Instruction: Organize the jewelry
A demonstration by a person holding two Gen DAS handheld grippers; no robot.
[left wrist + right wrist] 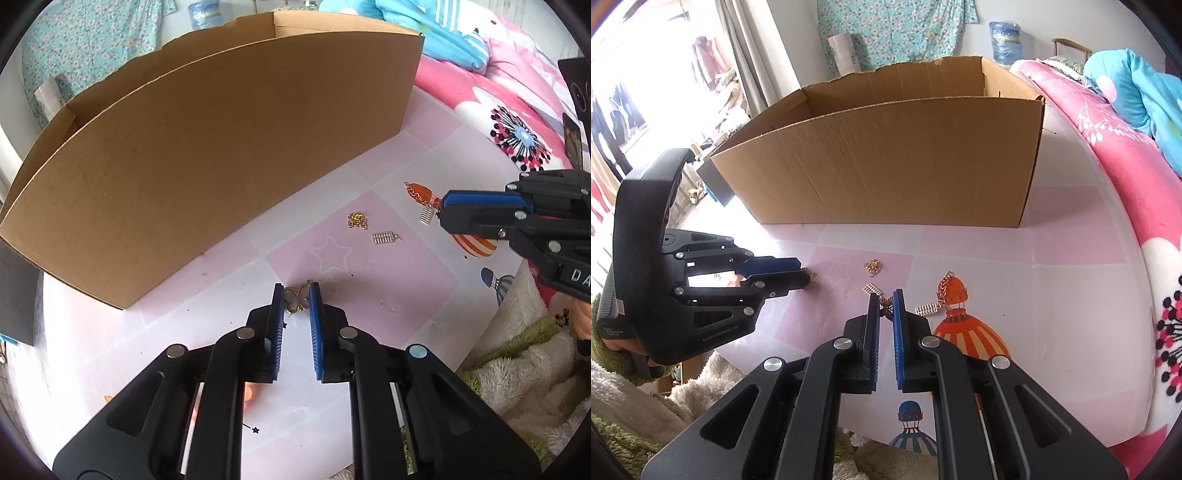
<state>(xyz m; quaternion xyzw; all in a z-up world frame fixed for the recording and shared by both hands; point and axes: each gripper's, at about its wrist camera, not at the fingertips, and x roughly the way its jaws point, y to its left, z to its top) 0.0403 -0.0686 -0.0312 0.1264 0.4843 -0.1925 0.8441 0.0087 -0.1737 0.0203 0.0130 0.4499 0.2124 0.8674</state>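
Surface: pale pink table mat (1071, 236) with star outlines and printed hot-air balloons, laid over a round-edged top.
Room: a pink flowered blanket (1108, 155) and a turquoise cushion (1137, 85) are seen at the right edge; a floral cloth (894, 29) hangs on the far wall beside a large water bottle (1006, 40); fluffy white and green fabric lies near the cameras.
Box: one open cardboard box (886, 166) stands on the mat beyond the jewelry, its inside hidden from both views.
Loose jewelry, counted: one gold chain piece (357, 220), two silver grid-shaped charms (384, 237) (425, 214), and one chain (946, 286) draped over an orange balloon print.
Held jewelry, counted: two pieces.
Left gripper (297, 295): pads are closed on a gold looped earring (295, 301), down at the mat in front of the box.
Right gripper (885, 302): pads are clamped on a small bronze butterfly ornament (886, 308), just beside the silver charms.
Separation: the two grippers are kept well apart on the mat.
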